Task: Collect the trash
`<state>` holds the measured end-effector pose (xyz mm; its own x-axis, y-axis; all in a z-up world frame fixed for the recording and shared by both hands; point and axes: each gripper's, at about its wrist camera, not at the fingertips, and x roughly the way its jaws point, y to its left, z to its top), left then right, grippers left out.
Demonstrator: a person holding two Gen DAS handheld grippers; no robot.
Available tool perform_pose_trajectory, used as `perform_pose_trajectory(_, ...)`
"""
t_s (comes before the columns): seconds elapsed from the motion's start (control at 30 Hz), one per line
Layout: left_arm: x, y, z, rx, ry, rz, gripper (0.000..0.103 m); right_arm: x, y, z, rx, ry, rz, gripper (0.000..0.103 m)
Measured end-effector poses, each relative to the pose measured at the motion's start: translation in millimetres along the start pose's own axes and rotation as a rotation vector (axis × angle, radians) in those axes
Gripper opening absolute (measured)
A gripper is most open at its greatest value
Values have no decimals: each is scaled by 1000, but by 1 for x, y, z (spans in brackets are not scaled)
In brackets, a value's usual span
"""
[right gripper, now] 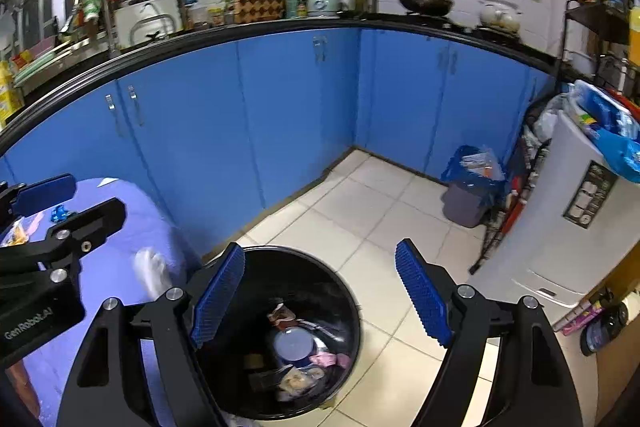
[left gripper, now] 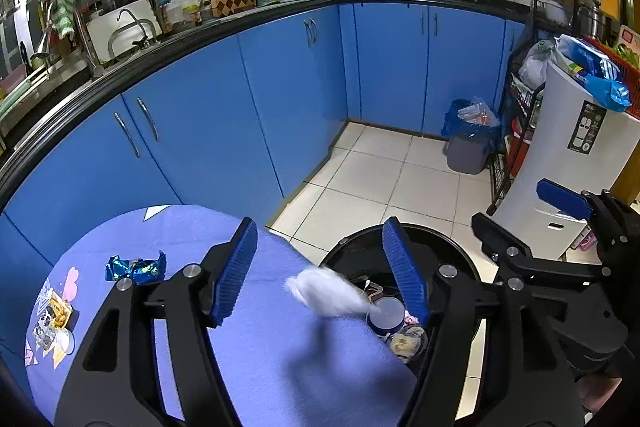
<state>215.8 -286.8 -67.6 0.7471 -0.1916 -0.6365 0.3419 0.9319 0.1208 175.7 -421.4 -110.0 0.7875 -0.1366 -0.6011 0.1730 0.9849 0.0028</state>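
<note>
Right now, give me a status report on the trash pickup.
Left gripper open, white tissue loose between its jaws. Right gripper open, empty, over black bin. Blue wrapper on table. Nothing blocking.

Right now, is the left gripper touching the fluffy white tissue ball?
Apart. The left wrist view shows the left gripper open, its pads clear of the blurred white tissue ball.

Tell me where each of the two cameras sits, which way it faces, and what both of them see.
Left wrist: on the left gripper, looking down past its open fingers at the purple table, a blurred white wad and the black bin; the right gripper shows at right.
Right wrist: on the right gripper, open above the black bin; the left gripper shows at left.
Shared: bin, table, white wad, blue cabinets, tiled floor.
</note>
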Motion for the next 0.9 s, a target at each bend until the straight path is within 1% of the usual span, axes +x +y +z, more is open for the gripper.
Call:
perform_pose_trajectory(0.07, 2, -5, 3, 8, 0, -4, 66, -3, -3, 0, -8, -22, -53, 76)
perform_pose_trajectory(0.17, 4, -11, 6, 18, -3, -6, 66, -5, -11, 0, 1, -32, -83, 76)
perform_pose_trajectory(0.3, 8, -18, 10, 24, -4, -10, 67, -5, -19, 0, 8, -34, -97, 76)
perform_pose_trajectory(0.37, 9, -20, 11, 24, -4, -6, 72, -4, -22, 0, 13, -32, -97, 76)
perform_pose_trajectory(0.4, 9, -20, 11, 23, -5, 1, 83, -4, -24, 0, 16, -29, -95, 76)
perform_pose_trajectory(0.43, 8, -20, 11, 22, -11, 10, 91, -3, -26, -1, 18, -26, -93, 76)
perform_pose_trajectory(0.5, 6, -19, 9, 24, -33, 30, 91, -1, -26, -1, 19, -21, -90, 76)
perform_pose_trajectory(0.63, 7, -14, 4, 26, -20, 62, 91, 0, -24, -2, 27, -15, -81, 76)
perform_pose_trajectory(0.67, 8, -9, -1, 14, -2, 71, 91, 0, -25, -3, 29, -15, -80, 76)
perform_pose_trajectory(0.7, 11, -6, -7, 1, 34, 64, 91, 1, -25, -3, 32, -13, -78, 76)
perform_pose_trajectory(0.77, 15, -3, -22, -16, 100, 12, 91, 3, -27, -4, 40, -9, -70, 76)
perform_pose_trajectory(0.83, 18, -9, -41, 12, 134, 16, 91, 4, -28, -5, 48, -5, -63, 76)
perform_pose_trajectory(0.9, 21, -15, -53, 40, 154, 15, 91, 5, -29, -6, 53, -3, -60, 76)
